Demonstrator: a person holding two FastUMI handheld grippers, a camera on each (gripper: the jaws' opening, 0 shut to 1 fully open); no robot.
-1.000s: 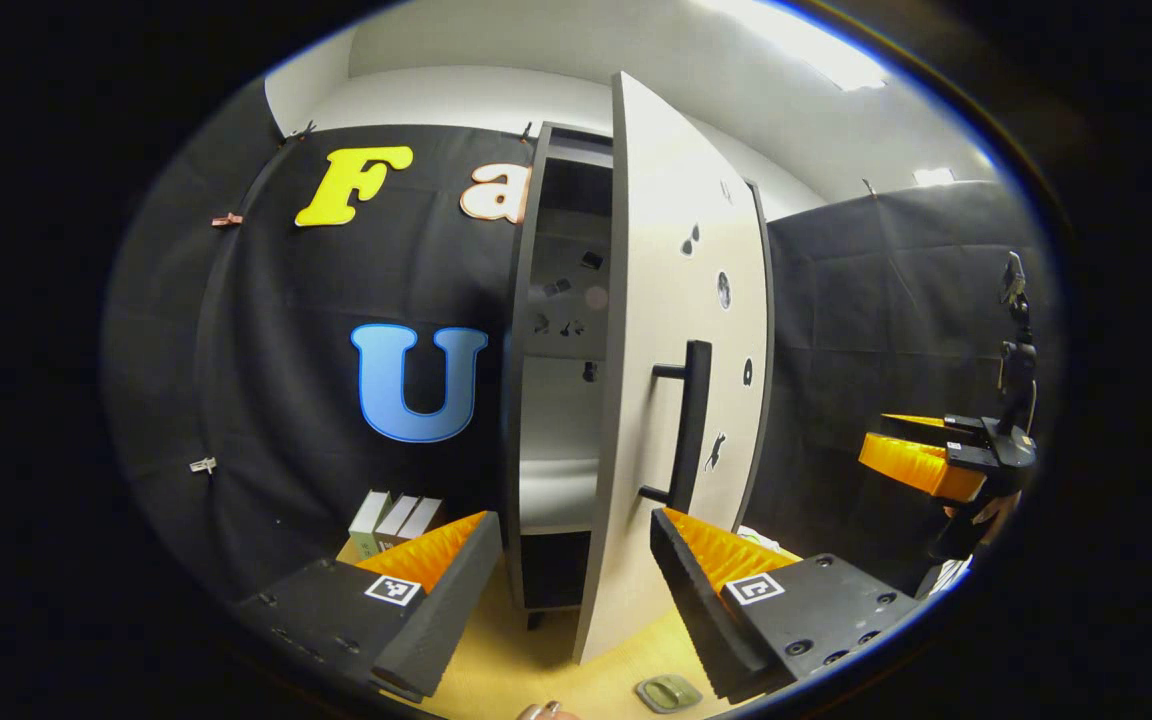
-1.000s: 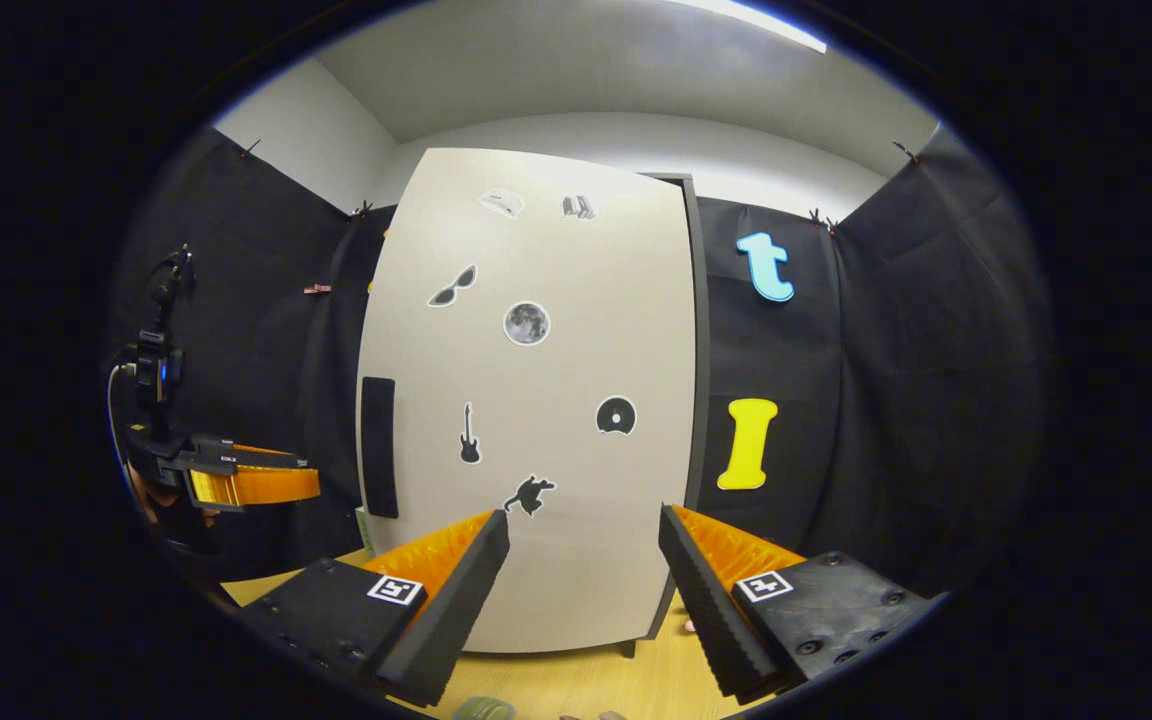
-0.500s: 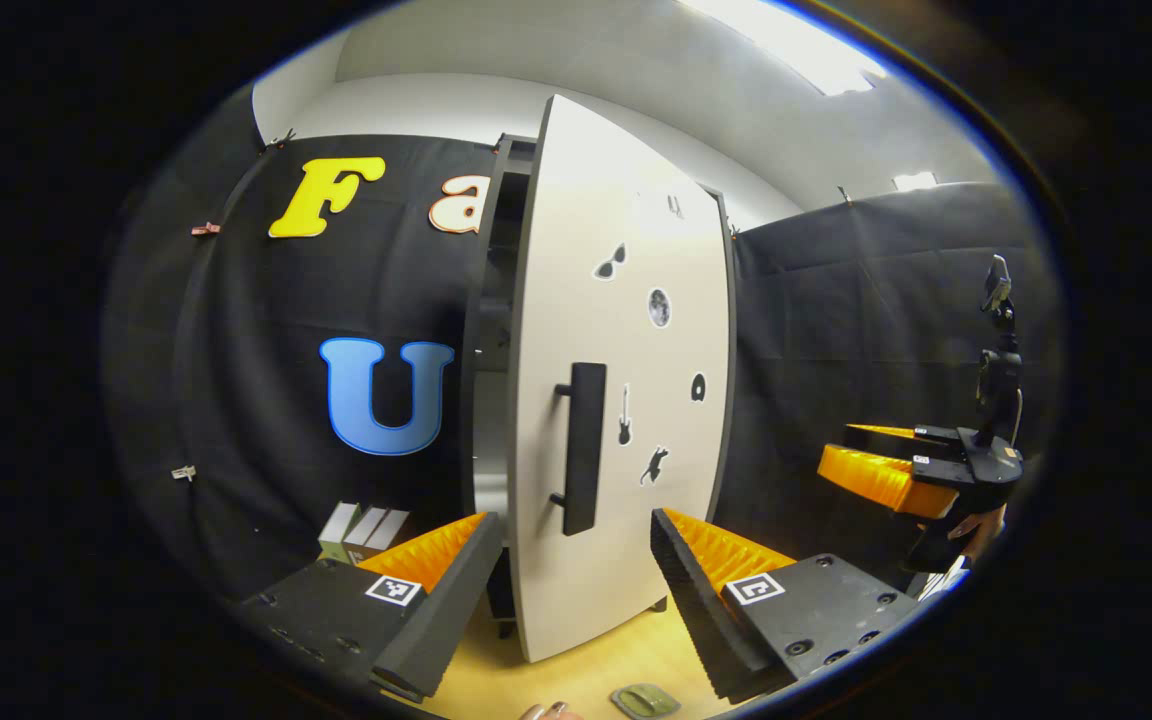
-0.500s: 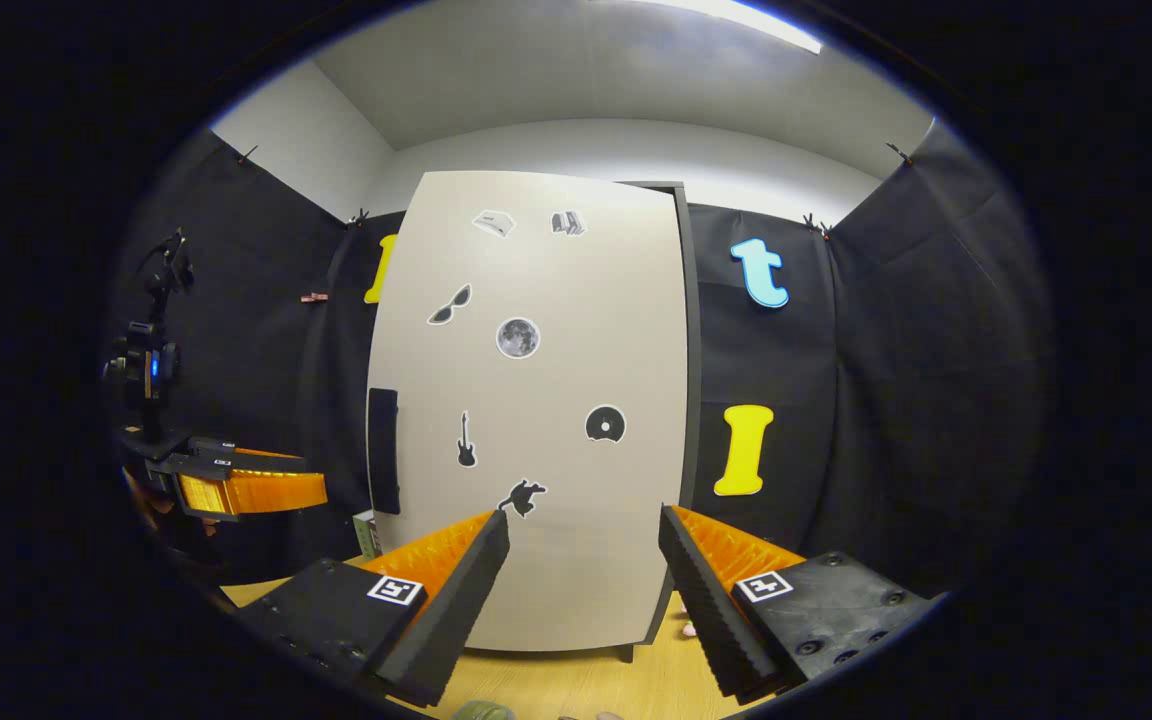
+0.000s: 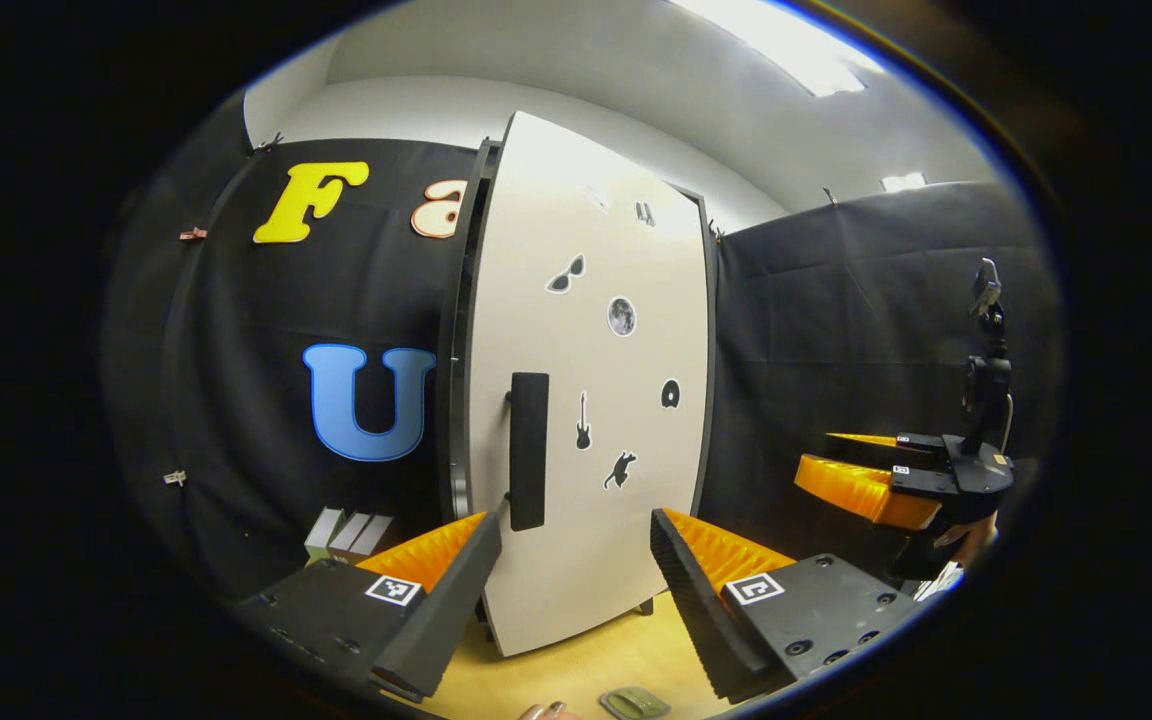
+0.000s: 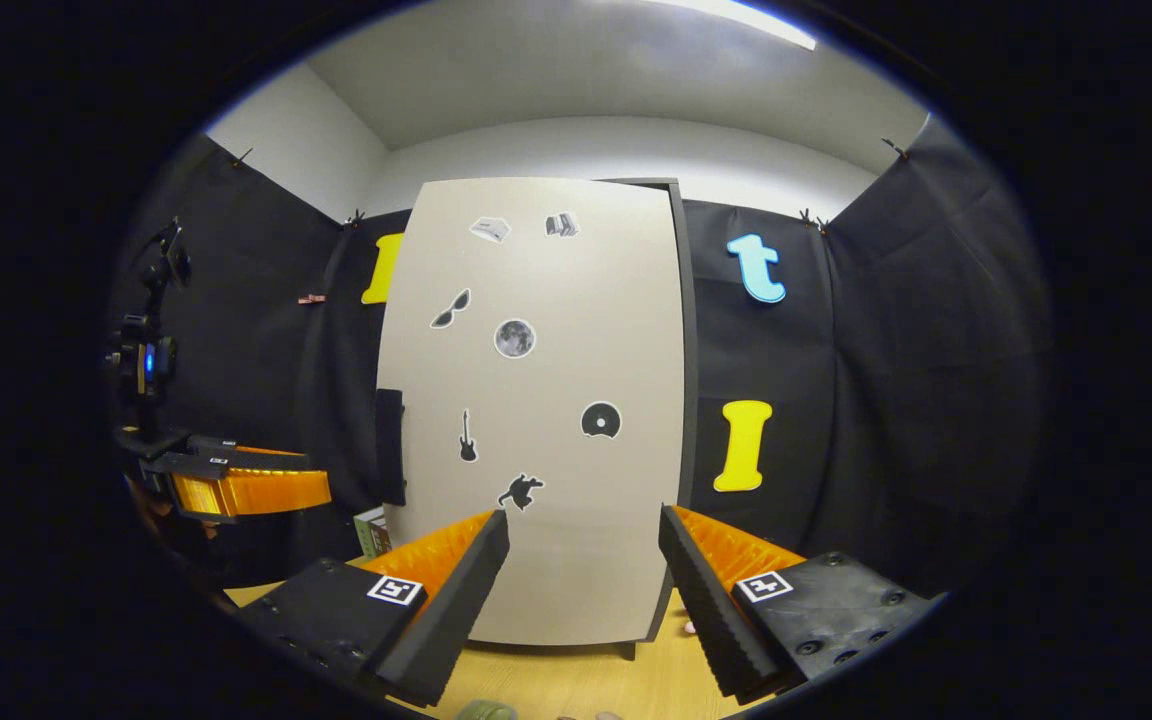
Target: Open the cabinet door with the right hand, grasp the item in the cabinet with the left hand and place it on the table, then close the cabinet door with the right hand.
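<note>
- Black-draped booth, wooden table (image 5: 576, 665) underfoot; cabinet door (image 5: 586, 400) is the landmark throughout.
- Change: a second ago the door stood well open, shelf interior visible in the left gripper view. Now it has swung nearly flat to the cabinet frame; a thin dark gap stays along its handle (image 5: 528, 450) side.
- Meaning, as a judgement: the closing step is almost finished; whether the door is fully seated I cannot tell.
- Task's item: a small greenish object (image 5: 634, 703) lies on the table in front of the door, likely the retrieved piece. Small boxes (image 5: 346, 533) sit left of the door.
- Left gripper (image 5: 576, 560): jaws spread wide, holding nothing, aimed at the door's lower half, apart from it.
- Right gripper (image 6: 584, 565): jaws likewise parted and empty, facing the door face squarely, not touching it; seen in the left gripper view to the right of the door (image 5: 871, 480), held level.
</note>
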